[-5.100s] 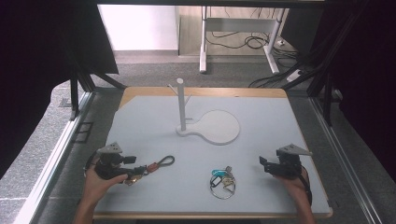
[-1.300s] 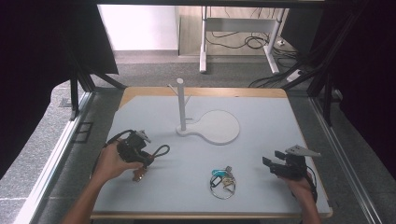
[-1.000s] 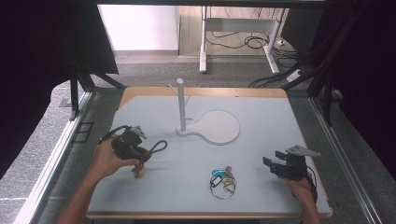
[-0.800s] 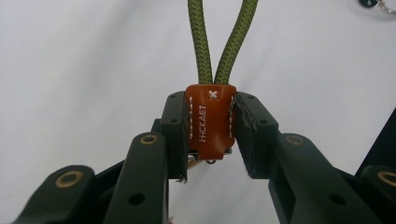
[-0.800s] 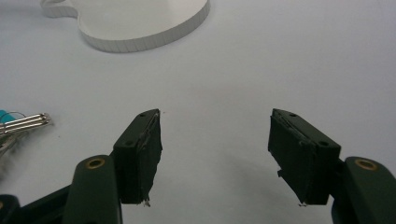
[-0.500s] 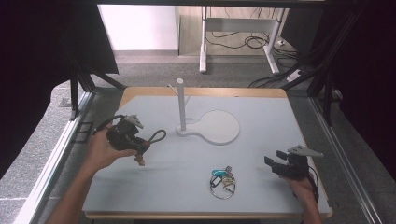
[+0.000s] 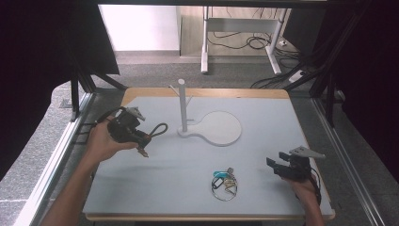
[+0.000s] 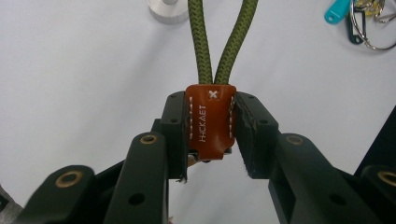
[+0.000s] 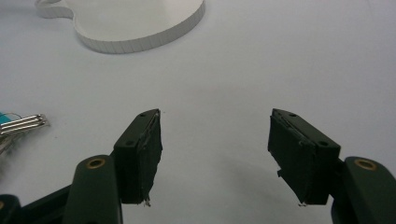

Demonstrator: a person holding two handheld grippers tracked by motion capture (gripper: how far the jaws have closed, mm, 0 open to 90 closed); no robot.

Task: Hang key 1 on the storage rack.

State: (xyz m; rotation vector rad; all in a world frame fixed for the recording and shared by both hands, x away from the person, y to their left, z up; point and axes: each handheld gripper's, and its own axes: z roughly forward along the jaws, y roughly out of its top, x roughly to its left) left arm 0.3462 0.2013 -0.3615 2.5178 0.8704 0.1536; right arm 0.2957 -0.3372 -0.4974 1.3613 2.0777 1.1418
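My left gripper (image 7: pixel 142 137) is held above the table's left side, shut on the brown leather tab (image 8: pixel 210 119) of a keychain. Its olive cord loop (image 8: pixel 225 42) sticks out past the jaws towards the white peg stand (image 7: pixel 182 106), and a small metal piece (image 7: pixel 142 152) dangles beneath. In the left gripper view the left gripper (image 8: pixel 210 137) clamps the tab from both sides. My right gripper (image 7: pixel 276 165) rests low at the front right, open, with nothing between its jaws; the right gripper (image 9: pixel 215 154) faces bare table.
A bunch of keys (image 7: pixel 223 181) with a teal tag and a ring lies at the front middle, left of my right gripper. The stand's round white base (image 7: pixel 220 128) sits mid-table. The grey table top (image 7: pixel 263 108) ends in a wooden edge at the back.
My left hand has lifted the keychain off the table and carried it up and farther from the front edge. The right hand has kept still.
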